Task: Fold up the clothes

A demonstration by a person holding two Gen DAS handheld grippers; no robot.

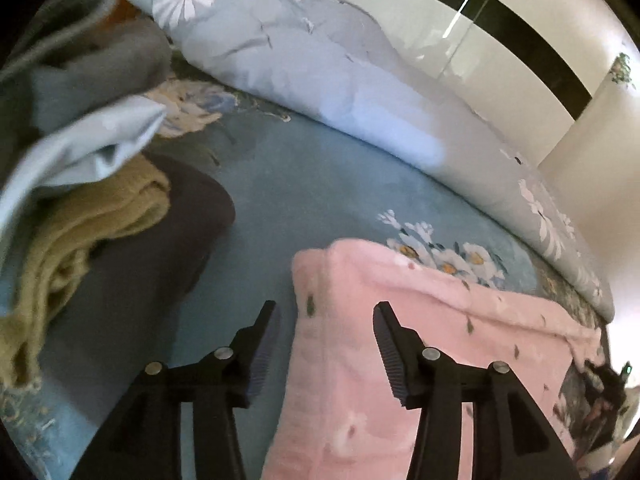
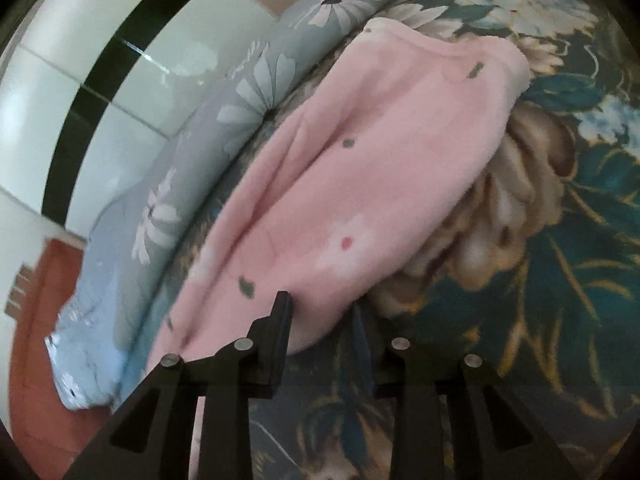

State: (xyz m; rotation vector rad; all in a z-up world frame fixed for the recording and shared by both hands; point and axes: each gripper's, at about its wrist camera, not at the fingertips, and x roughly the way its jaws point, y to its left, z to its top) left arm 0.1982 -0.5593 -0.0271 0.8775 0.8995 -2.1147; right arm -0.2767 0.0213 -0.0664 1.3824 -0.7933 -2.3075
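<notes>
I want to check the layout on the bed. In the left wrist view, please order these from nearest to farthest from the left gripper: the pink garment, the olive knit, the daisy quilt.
1. Pink garment: right under the left gripper, its edge between the open fingers.
2. Olive knit: on the pile at the left.
3. Daisy quilt: rolled along the far side, by the wall.

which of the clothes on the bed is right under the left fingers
The pink fleece garment; the olive knit, dark garment and grey one lie farther left.

Floral bedspread (image 2: 560, 240) — daisy-print quilt (image 1: 304, 64), perhaps duvet — white wall (image 1: 500, 40).
</notes>
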